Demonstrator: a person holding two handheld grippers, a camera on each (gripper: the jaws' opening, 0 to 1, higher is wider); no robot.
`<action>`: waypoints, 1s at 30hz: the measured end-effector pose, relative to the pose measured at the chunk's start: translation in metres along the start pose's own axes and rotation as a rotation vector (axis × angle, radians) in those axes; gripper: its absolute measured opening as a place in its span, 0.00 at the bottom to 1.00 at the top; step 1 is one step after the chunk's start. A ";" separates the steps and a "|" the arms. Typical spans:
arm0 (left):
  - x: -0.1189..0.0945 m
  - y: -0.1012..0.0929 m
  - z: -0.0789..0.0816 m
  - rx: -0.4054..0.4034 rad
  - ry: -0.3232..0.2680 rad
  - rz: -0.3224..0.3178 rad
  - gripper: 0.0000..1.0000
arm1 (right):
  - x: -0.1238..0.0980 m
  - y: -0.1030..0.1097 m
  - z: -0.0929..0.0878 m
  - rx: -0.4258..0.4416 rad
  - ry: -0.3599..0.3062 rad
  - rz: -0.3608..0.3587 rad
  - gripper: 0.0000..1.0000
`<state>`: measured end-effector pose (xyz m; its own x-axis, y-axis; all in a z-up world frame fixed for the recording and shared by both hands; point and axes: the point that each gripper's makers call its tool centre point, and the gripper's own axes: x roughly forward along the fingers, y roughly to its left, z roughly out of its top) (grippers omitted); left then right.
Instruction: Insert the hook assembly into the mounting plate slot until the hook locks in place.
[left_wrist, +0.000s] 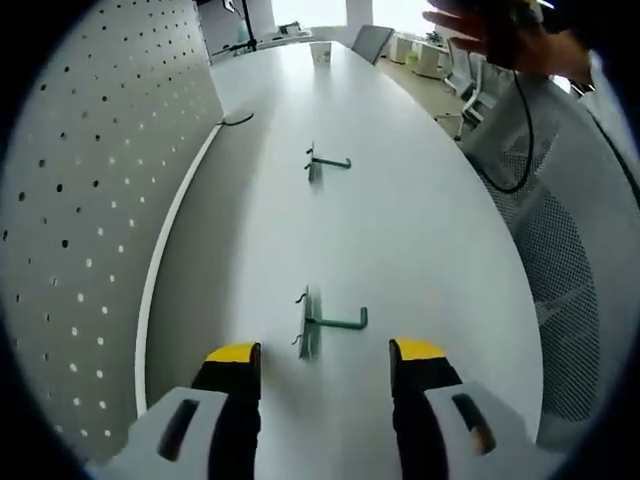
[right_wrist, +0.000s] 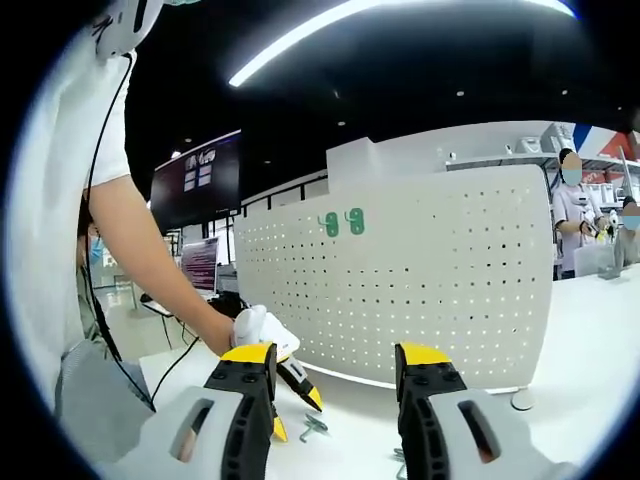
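The left gripper (left_wrist: 325, 352) hovers low over a white table (left_wrist: 420, 230), its yellow-tipped fingers (left_wrist: 233, 353) spread wide and holding nothing. 1 green hook (left_wrist: 325, 322) lies between and just ahead of them; a 2nd hook (left_wrist: 322, 162) lies farther ahead. The right gripper (right_wrist: 335, 358), equally open and empty, faces the upright pegboard (right_wrist: 420, 280).

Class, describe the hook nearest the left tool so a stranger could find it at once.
Start at the long white table beside the perforated white pegboard. Two green hooks lie on it in a line. The nearer hook lies between the left tool's yellow tips; the farther hook lies farther up the table.
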<state>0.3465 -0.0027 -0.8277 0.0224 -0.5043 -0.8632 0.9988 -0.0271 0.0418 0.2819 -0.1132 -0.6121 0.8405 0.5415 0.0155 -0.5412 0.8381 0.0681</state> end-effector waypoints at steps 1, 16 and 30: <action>0.000 0.000 0.000 -0.001 0.001 0.000 0.54 | 0.000 0.001 0.001 0.000 -0.001 0.000 0.46; 0.001 -0.002 -0.001 -0.013 -0.005 -0.035 0.53 | 0.000 0.001 0.000 0.004 0.004 -0.001 0.45; 0.000 0.006 0.000 -0.033 -0.021 -0.019 0.39 | 0.000 0.000 -0.001 0.002 0.005 -0.004 0.44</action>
<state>0.3522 -0.0024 -0.8272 0.0026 -0.5218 -0.8530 0.9999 -0.0088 0.0084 0.2821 -0.1135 -0.6128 0.8428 0.5382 0.0107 -0.5375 0.8403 0.0699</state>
